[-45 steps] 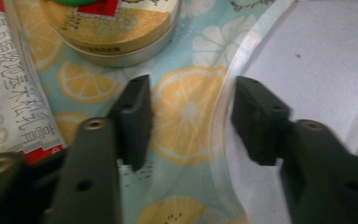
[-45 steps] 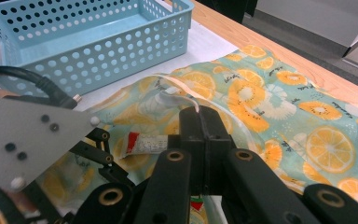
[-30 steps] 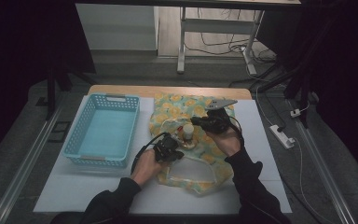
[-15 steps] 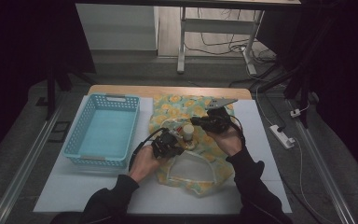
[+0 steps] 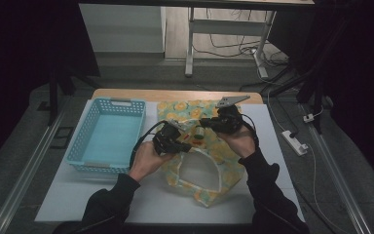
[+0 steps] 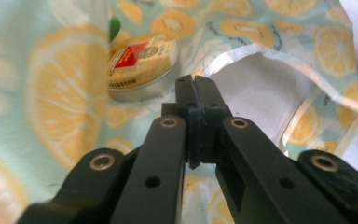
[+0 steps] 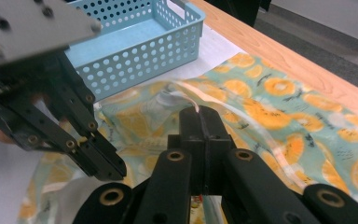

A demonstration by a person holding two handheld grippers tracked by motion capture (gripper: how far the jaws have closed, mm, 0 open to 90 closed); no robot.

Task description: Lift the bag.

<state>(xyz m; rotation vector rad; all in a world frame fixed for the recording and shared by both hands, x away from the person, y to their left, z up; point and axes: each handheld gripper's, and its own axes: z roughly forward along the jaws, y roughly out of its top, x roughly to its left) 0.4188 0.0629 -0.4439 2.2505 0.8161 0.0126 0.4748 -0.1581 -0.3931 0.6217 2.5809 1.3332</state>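
Note:
A lemon-print bag point(image 5: 226, 163) with a silver lining lies on the white table mat, and its mouth faces the person. A round tin point(image 5: 198, 134) with a red label point(image 6: 140, 63) rests on the bag between the two grippers. My left gripper point(image 5: 187, 145) is shut, and the bag's lined rim point(image 6: 242, 58) meets its tips point(image 6: 196, 86). My right gripper point(image 5: 203, 124) is shut on the bag's white-trimmed rim point(image 7: 186, 95), which runs into its tips point(image 7: 200, 112). The left gripper point(image 7: 112, 171) hangs just to the left of it, over the fabric.
A light blue perforated basket point(image 5: 80, 141) stands to the left of the bag, also seen at the back of the right gripper view point(image 7: 144, 56). The wooden table edge point(image 5: 175, 94) runs behind the bag. A power strip point(image 5: 294, 142) lies on the floor to the right.
My left gripper has risen and shifted slightly toward the tin, and the bag's near edge has lifted with it. The right gripper has kept its place.

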